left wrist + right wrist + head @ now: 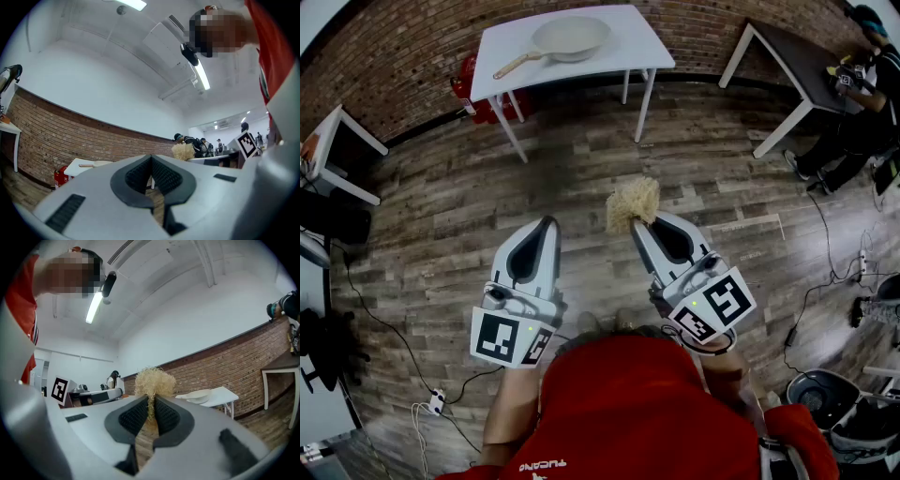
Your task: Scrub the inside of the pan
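Right gripper (150, 405): jaws pinched on the thin stem of a pale, straw-like scrubber (154, 380), with the tuft fanning out past the tips. Left gripper (151, 160): jaws closed on each other, nothing between them. You hold both low in front of you, over bare floor.

Pan (571, 37): cream, upright, on the white table (633, 42) at the far side of the room, well apart from you. Its wooden handle (517, 65) points near-left.

Step in hand, as I judge it: the approach; no scrubbing has begun. Walk to the table's near edge so the pan sits under both grippers. Open your left and take the handle to pin the pan, since a light pan on a smooth top will likely slide or spin otherwise. Keep the right grip firm, because sideways strokes could tug the stem loose. Press the tuft flat and circle from the centre out to the wall.

Surface and room: grey plank floor (441, 206). Brick wall (403, 47) behind the table, red object (478, 98) by its left legs. Dark table (797, 56) far right, a person (862, 103) beside it. Cables (384, 323) lie near left; mind your feet.
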